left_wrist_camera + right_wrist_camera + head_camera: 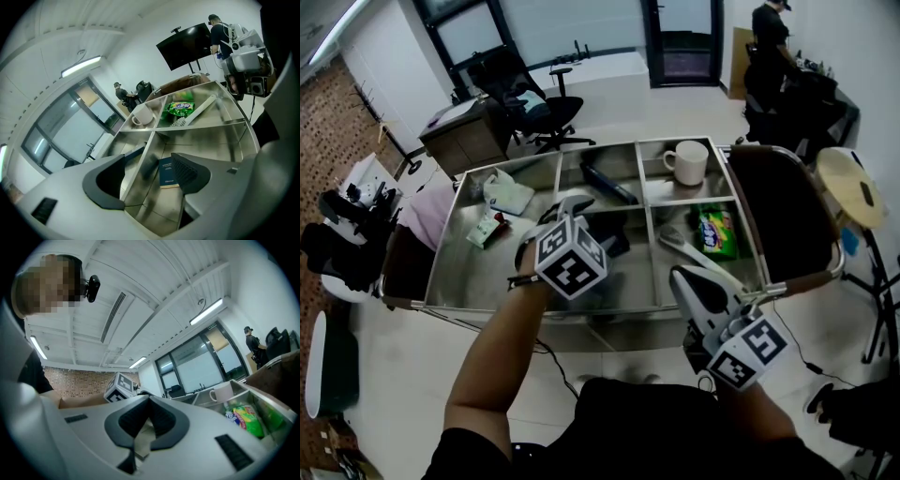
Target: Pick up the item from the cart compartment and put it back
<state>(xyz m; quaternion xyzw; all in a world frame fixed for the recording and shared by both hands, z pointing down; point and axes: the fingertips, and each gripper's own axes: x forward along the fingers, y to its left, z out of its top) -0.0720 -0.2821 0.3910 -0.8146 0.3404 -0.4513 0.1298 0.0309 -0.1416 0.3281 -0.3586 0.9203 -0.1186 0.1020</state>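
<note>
A small dark blue booklet point(166, 172) lies flat on the floor of the steel cart's point(478, 309) middle compartment. In the left gripper view my left gripper point(147, 160) hangs above it with its jaws spread wide. The booklet shows in the gap, its right edge hidden behind the right jaw, and neither pad touches it. In the head view the left gripper point(579, 214) reaches over the cart's middle. My right gripper point(682, 277) is held at the cart's near right edge. In its own view the right gripper point(149, 400) has its tips together with nothing between them.
A white mug point(689, 161) stands in the far right compartment. A green snack bag point(715, 232) and a white brush point(680, 246) lie in the near right one. Bags and packets point(506, 195) fill the left compartment. A brown chair point(778, 220) stands right of the cart, and a person point(769, 47) stands beyond.
</note>
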